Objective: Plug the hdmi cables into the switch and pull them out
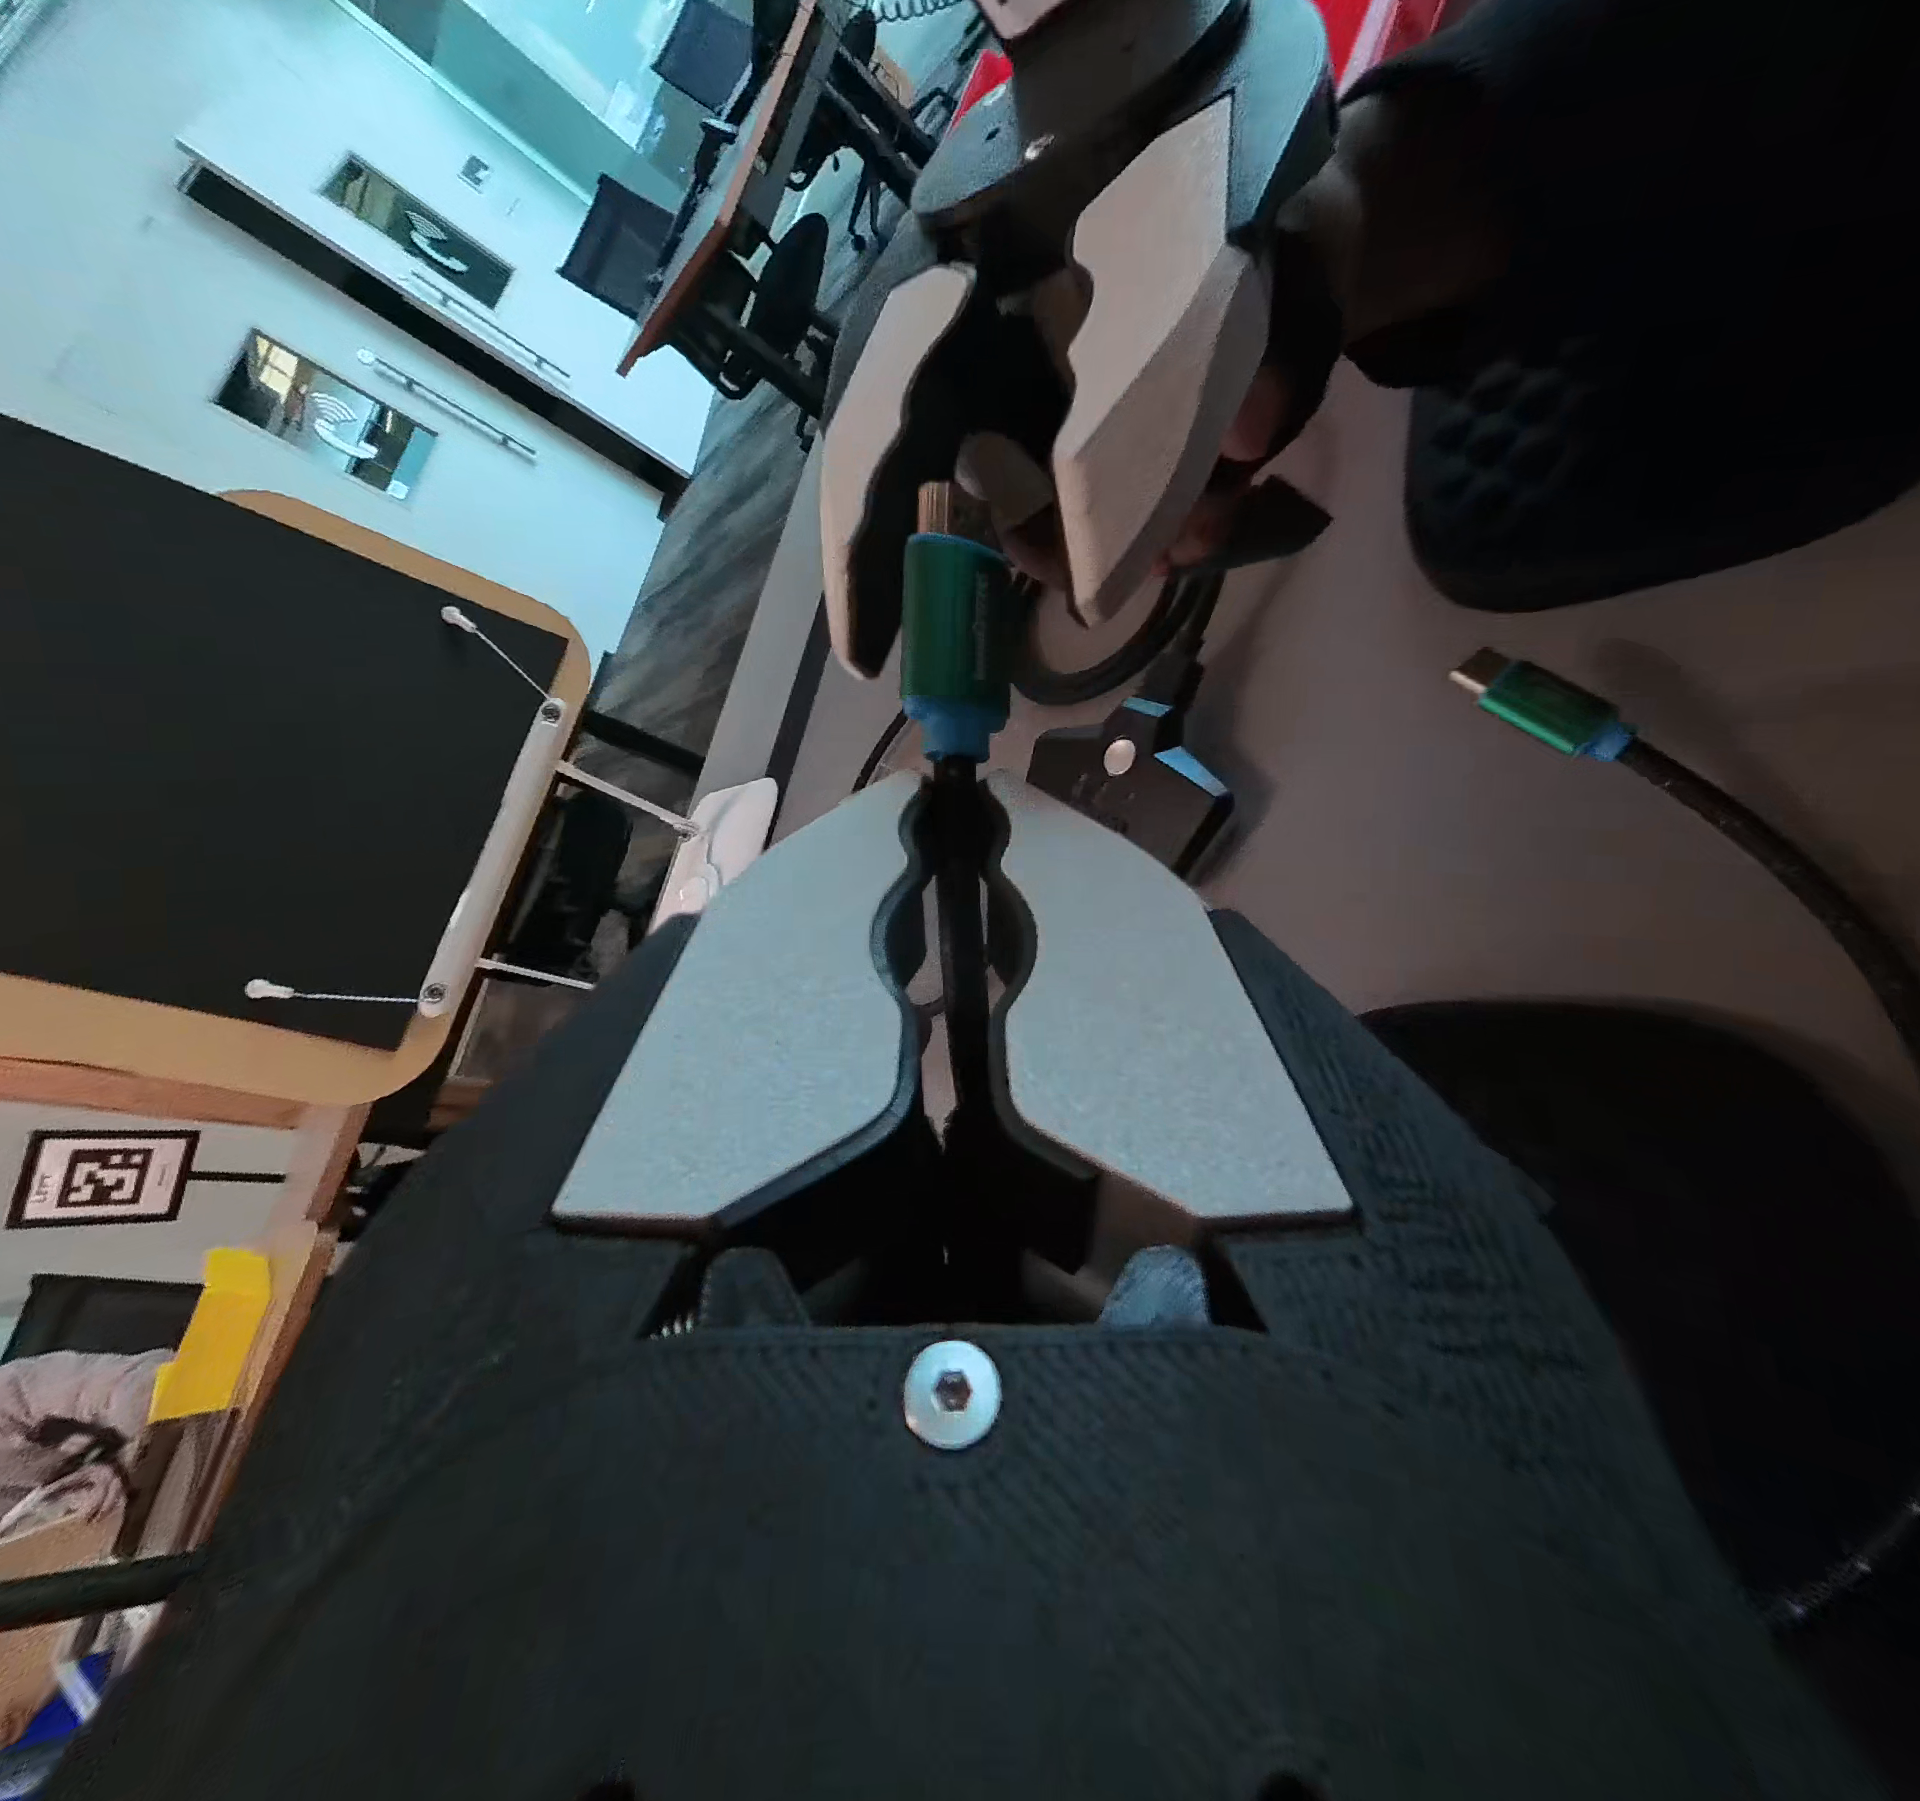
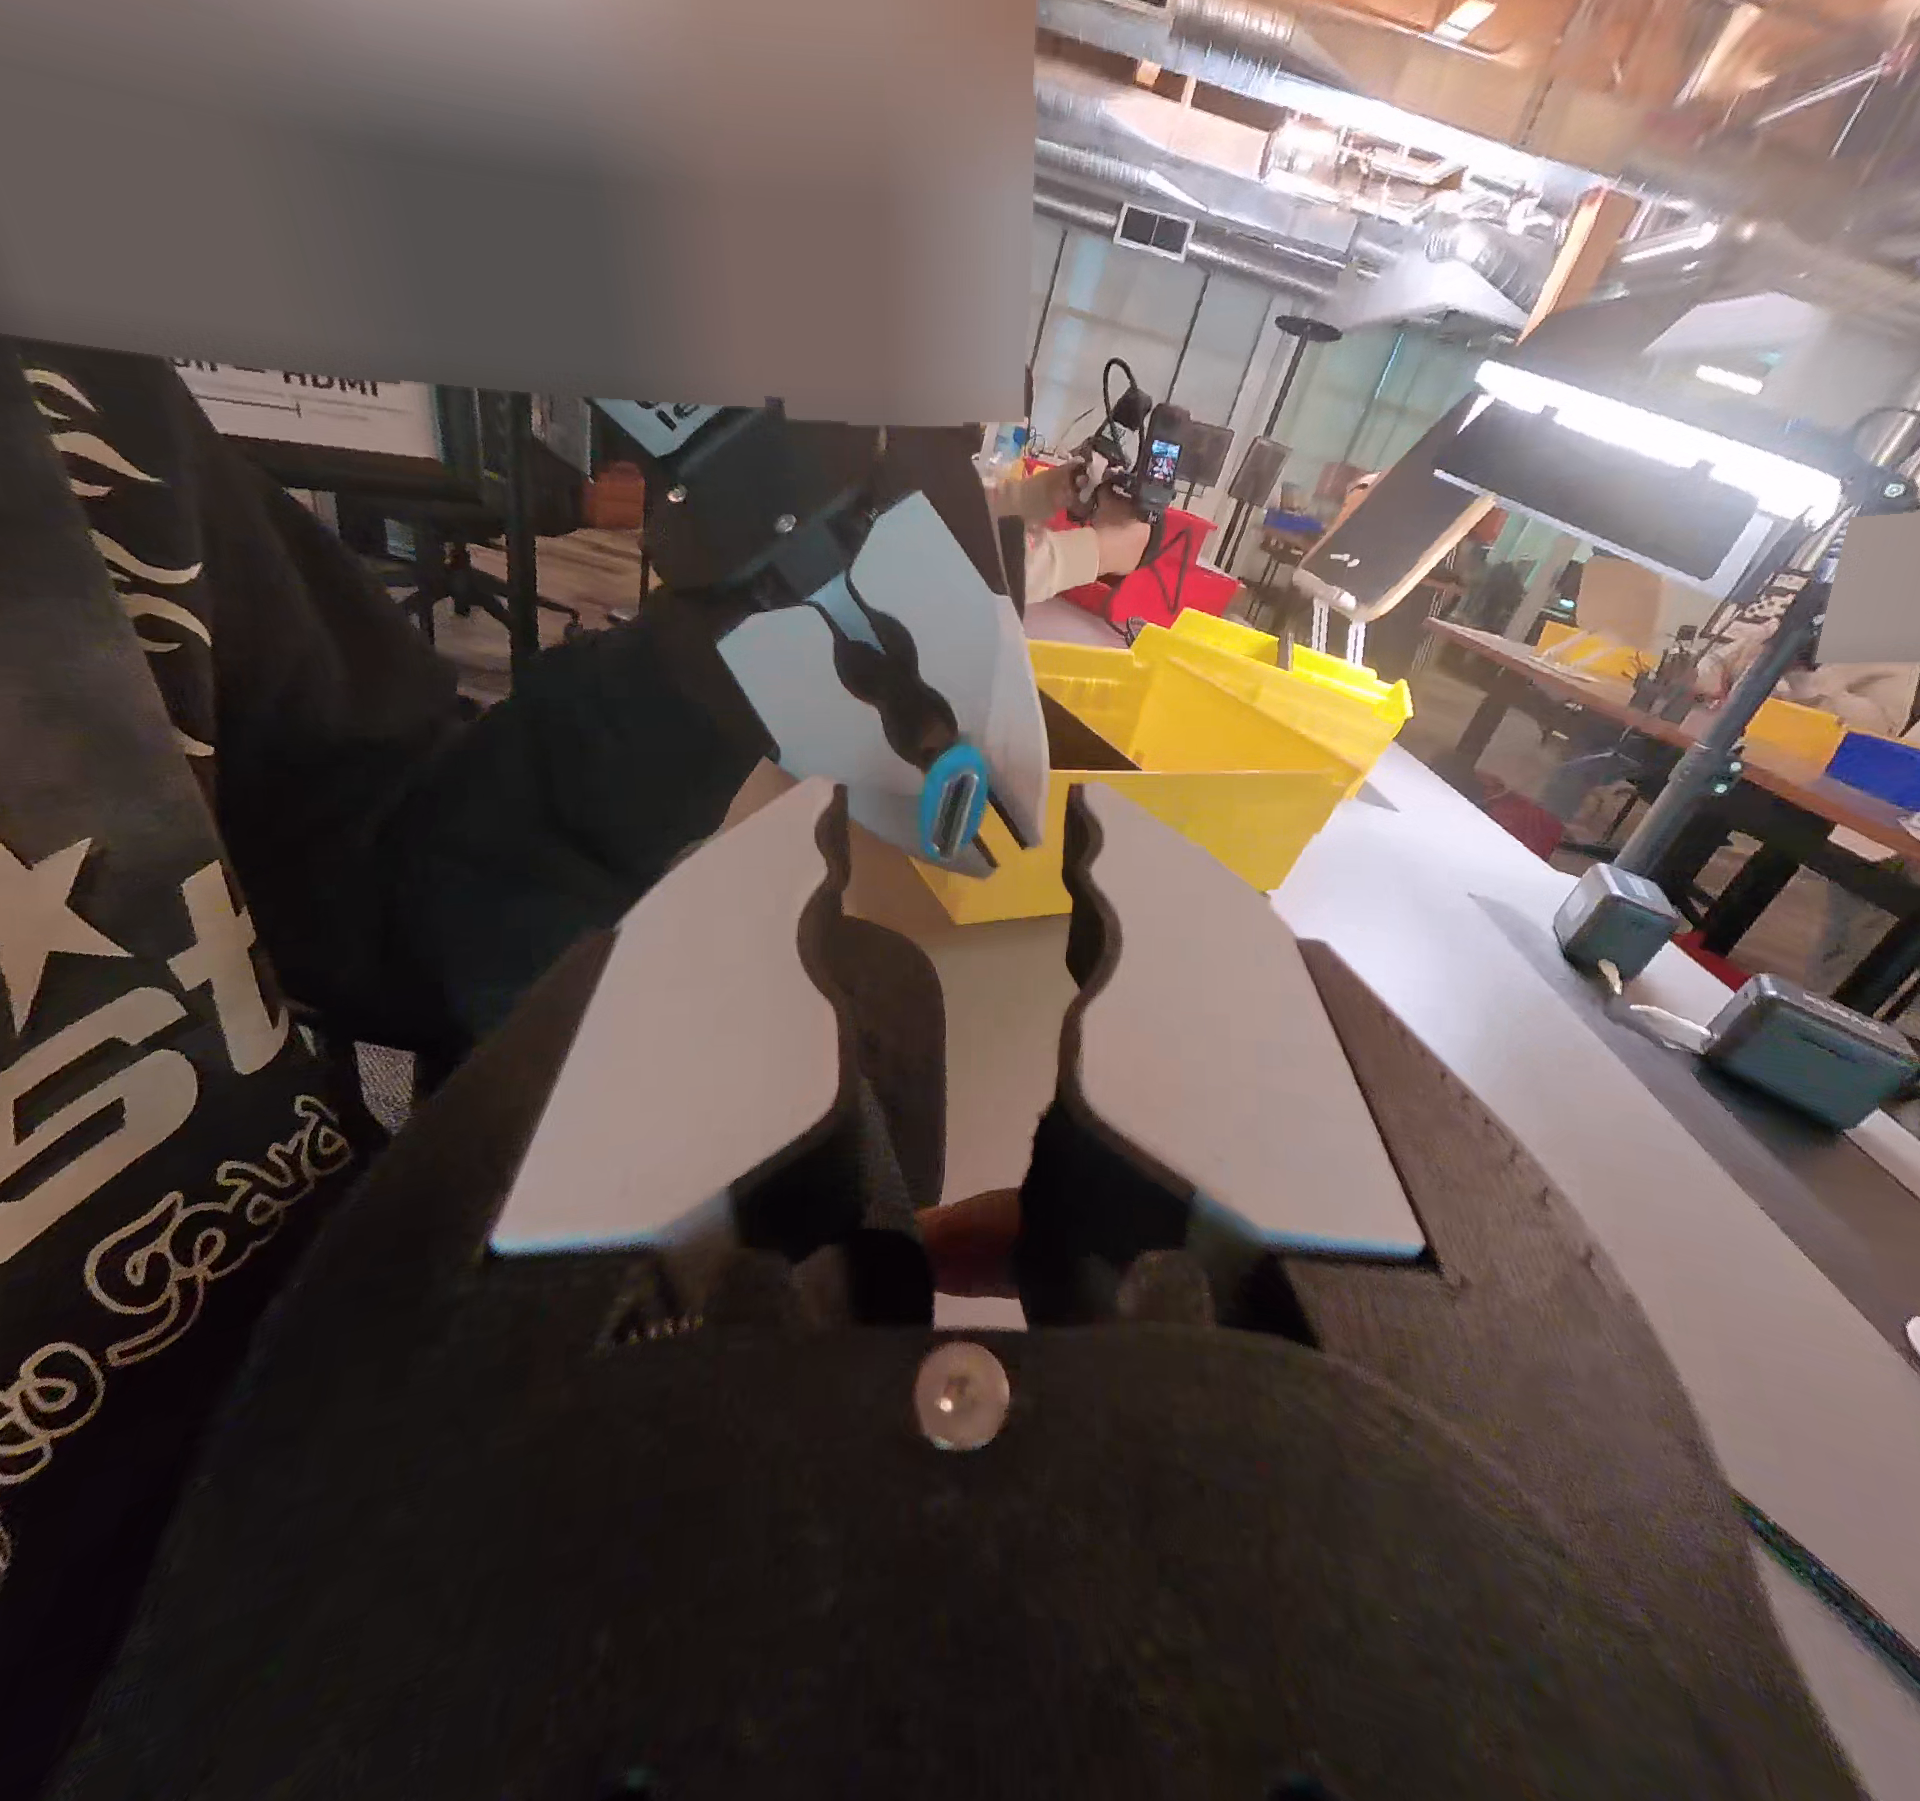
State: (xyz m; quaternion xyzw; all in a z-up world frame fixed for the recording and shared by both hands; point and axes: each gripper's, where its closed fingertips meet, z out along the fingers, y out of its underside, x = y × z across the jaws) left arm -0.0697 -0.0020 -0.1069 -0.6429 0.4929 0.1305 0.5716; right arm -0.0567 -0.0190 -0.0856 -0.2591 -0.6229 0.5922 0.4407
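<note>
In the left wrist view my left gripper [image 1: 951, 780] is shut on the black cable just behind a green HDMI plug [image 1: 951, 629] with a blue collar. The plug points up, off the table. My right gripper [image 1: 977, 639] comes from above, open, with its fingers on either side of the plug's tip. In the right wrist view my right gripper [image 2: 956, 801] is open, and the plug [image 2: 951, 806] shows end-on just past its tips, held by the left gripper [image 2: 940, 764]. The black switch [image 1: 1132, 795] lies on the table behind. A second green plug [image 1: 1538, 707] lies free to the right.
Yellow bins [image 2: 1247, 743] stand on the grey table [image 2: 1382, 858] beyond the grippers. Two small grey boxes [image 2: 1616, 920] sit at its right edge. A black panel [image 1: 260, 743] stands to the left. A gloved hand [image 1: 1610, 193] holds the right gripper.
</note>
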